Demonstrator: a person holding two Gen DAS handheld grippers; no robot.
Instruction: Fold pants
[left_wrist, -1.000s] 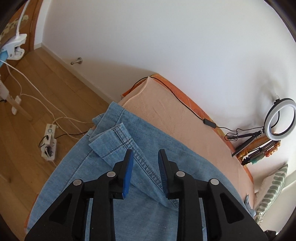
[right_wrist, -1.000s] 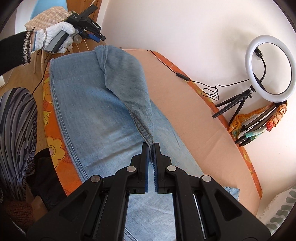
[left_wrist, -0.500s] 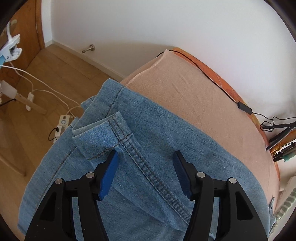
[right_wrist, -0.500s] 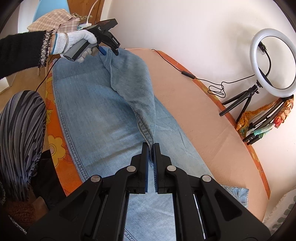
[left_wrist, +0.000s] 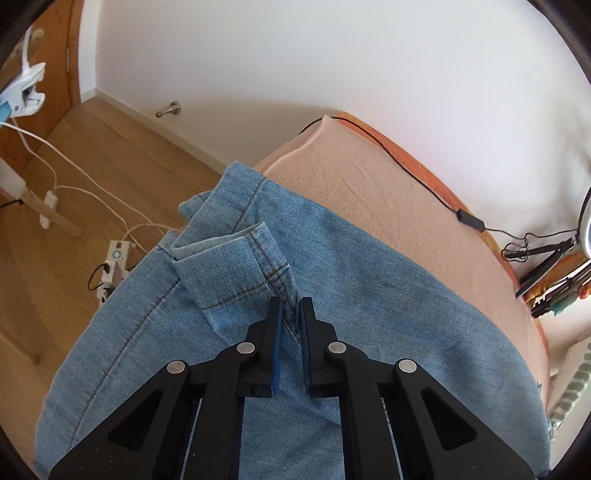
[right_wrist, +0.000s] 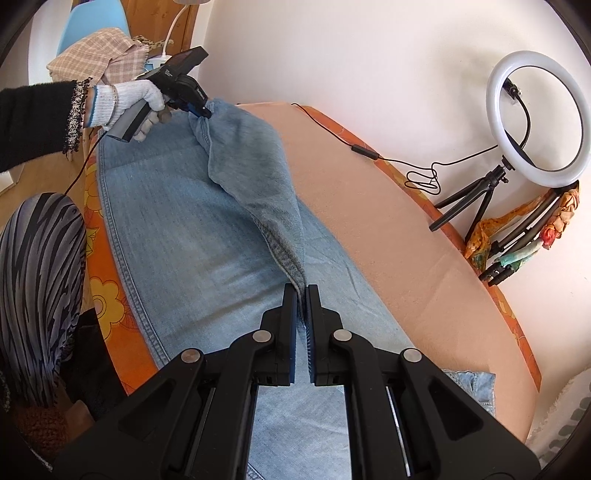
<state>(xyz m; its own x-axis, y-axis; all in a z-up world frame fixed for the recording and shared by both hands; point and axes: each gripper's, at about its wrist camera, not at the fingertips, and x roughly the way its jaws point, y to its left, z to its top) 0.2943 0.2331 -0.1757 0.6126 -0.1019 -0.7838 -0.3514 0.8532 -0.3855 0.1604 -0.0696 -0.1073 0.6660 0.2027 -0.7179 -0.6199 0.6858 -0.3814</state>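
Light blue jeans (left_wrist: 388, 302) lie spread over a peach-covered bed (left_wrist: 369, 192). In the left wrist view my left gripper (left_wrist: 291, 304) has its jaws closing on the stitched seam near the hem, and the denim bunches between the blue pads. The right wrist view shows that same left gripper (right_wrist: 201, 110), held by a gloved hand (right_wrist: 122, 99), pinching the far end of a raised denim ridge. My right gripper (right_wrist: 302, 291) is shut on the near end of that ridge of the jeans (right_wrist: 177, 229).
A ring light (right_wrist: 537, 118) on a tripod stands by the wall at the right, with a black cable (right_wrist: 365, 151) along the bed's far edge. Beyond the bed's end is wooden floor with a power strip (left_wrist: 116, 258). The person's striped clothing (right_wrist: 37, 277) is at the left.
My left gripper spread wide, sank onto the seam near the hem and closed on it. The right gripper stayed shut on the fold without moving.
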